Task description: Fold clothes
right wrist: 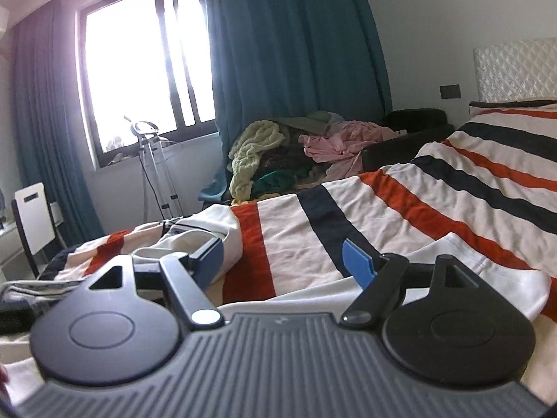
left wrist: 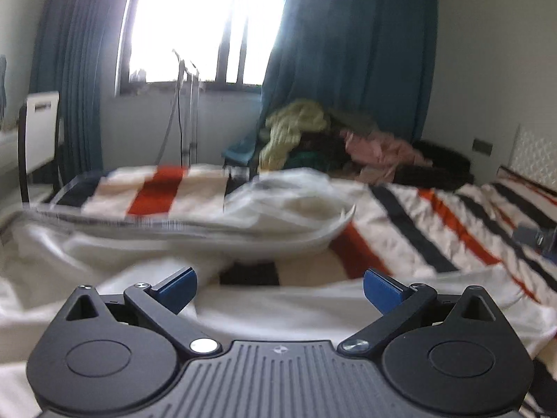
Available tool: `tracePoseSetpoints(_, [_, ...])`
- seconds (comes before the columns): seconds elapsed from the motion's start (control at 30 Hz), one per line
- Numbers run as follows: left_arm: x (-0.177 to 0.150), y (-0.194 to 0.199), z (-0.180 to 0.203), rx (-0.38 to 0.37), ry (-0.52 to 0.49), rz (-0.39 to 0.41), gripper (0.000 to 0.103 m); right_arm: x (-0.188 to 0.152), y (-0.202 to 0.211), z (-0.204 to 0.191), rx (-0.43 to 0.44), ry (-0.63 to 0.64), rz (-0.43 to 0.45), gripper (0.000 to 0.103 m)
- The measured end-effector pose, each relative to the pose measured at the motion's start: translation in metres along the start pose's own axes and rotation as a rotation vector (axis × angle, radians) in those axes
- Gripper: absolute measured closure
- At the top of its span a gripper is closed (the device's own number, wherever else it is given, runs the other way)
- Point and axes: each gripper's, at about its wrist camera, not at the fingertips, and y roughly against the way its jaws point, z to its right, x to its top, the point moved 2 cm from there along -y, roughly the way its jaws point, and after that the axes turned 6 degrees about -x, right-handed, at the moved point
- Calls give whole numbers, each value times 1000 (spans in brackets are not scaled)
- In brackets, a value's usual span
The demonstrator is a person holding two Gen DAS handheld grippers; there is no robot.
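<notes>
While both claws hover low over the bed, we note the left gripper (left wrist: 278, 287) released, jaws wide apart and empty, and the right gripper (right wrist: 282, 261) likewise spread, gripping nothing. We see no containers; the nearest thing to one is a loose clothes pile (right wrist: 296, 153) heaped beyond the bed. A white garment (left wrist: 195, 223) lies rumpled on the striped blanket (right wrist: 400, 205), just ahead of both grippers. Blue curtains (right wrist: 296, 41) flank a bright window (right wrist: 139, 62). Only the right view shows the quilted headboard (right wrist: 515, 69); the left view is motion-blurred.
</notes>
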Motion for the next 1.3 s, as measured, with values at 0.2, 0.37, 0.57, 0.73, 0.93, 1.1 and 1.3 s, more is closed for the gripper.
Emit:
tracePoseSetpoints(0.2, [-10,-14,-17,36,39,-35,1,-9,-12,-7,-14,23,-1,25])
tracePoseSetpoints(0.37, [-15,-15,-22,61,42,-60,1,-8,-13,-3,-33,8,3,26])
tracePoseSetpoints(0.57, [-19,-21,-14,73,-3,-77,1,-6,-16,8,-71,-28,-3,26])
tracePoseSetpoints(0.73, [-18,-32,-4,72,-54,-85,1,-8,-20,14,-96,-46,-18,26])
tracePoseSetpoints(0.93, [-10,-61,6,73,-116,-111,1,-11,-26,19,-128,-65,-40,26])
tracePoseSetpoints(1.1, [16,-113,8,102,-134,-154,1,-18,-42,29,-141,-129,-124,26])
tracePoseSetpoints(1.3, [79,-193,22,34,-89,-132,1,-28,-62,41,-172,-221,-165,26])
